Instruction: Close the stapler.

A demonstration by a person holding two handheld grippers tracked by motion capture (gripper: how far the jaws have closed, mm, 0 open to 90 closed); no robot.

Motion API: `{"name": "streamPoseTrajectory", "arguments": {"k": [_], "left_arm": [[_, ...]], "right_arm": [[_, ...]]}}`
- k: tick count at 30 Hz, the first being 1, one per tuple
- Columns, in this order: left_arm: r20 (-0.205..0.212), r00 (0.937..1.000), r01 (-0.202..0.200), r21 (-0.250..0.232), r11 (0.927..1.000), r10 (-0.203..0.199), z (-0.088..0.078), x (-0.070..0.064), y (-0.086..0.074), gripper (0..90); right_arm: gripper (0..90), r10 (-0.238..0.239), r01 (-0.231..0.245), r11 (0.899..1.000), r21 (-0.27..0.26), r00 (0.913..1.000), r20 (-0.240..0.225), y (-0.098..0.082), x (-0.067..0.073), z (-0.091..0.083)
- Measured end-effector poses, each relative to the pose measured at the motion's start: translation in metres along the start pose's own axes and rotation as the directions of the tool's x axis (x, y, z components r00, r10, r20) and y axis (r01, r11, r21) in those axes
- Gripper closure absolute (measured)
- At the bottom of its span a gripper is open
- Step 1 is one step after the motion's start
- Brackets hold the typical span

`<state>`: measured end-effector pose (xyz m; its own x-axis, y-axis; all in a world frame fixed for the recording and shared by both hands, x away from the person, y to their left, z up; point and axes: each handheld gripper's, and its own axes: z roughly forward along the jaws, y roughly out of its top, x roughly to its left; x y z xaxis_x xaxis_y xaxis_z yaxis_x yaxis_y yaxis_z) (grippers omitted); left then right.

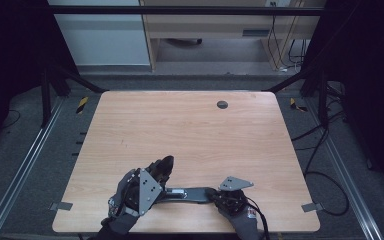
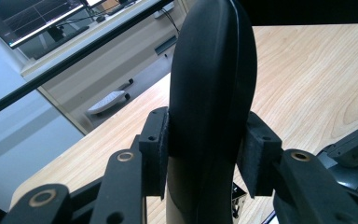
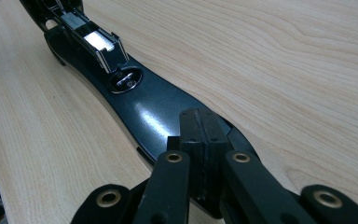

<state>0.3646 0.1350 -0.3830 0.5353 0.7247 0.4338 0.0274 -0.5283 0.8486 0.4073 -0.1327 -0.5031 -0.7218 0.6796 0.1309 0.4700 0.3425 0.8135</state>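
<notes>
A black stapler (image 1: 187, 193) lies opened out near the table's front edge. Its glossy base (image 3: 154, 107) rests flat on the wood, with the metal staple channel (image 3: 98, 44) at its far end. My right gripper (image 3: 203, 126) is shut, pads together, with its tips resting on the near end of the base. Seen from the high view, the right gripper (image 1: 214, 194) sits at the stapler's right end. My left gripper (image 2: 209, 154) is shut on the stapler's rounded black top arm (image 2: 212, 70), which stands tilted upward. From above, the left gripper (image 1: 161, 169) is at the stapler's left end.
The wooden table (image 1: 190, 130) has a small round grey grommet (image 1: 222, 104) near its far edge. Dark frame posts and floor cables (image 1: 325, 145) flank the table. A light wooden desk (image 1: 220, 25) stands beyond it.
</notes>
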Motion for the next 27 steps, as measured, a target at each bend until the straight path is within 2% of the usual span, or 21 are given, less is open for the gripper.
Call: {"name": "streamPoseTrajectory", "arguments": {"k": [13, 27], "left_arm": [[0.005, 0.9979, -0.065, 0.020, 0.9977, 0.065, 0.010, -0.016, 0.004, 56.9], [0.008, 0.9949, -0.101, 0.031, 0.9944, 0.101, 0.017, -0.026, 0.005, 56.3]], "right_arm": [[90.0, 0.001, -0.001, 1.000, -0.001, 1.0000, -0.004, 0.000, 0.000, 0.000], [90.0, 0.004, -0.004, 1.000, -0.003, 1.0000, -0.006, 0.000, 0.000, 0.000]]}}
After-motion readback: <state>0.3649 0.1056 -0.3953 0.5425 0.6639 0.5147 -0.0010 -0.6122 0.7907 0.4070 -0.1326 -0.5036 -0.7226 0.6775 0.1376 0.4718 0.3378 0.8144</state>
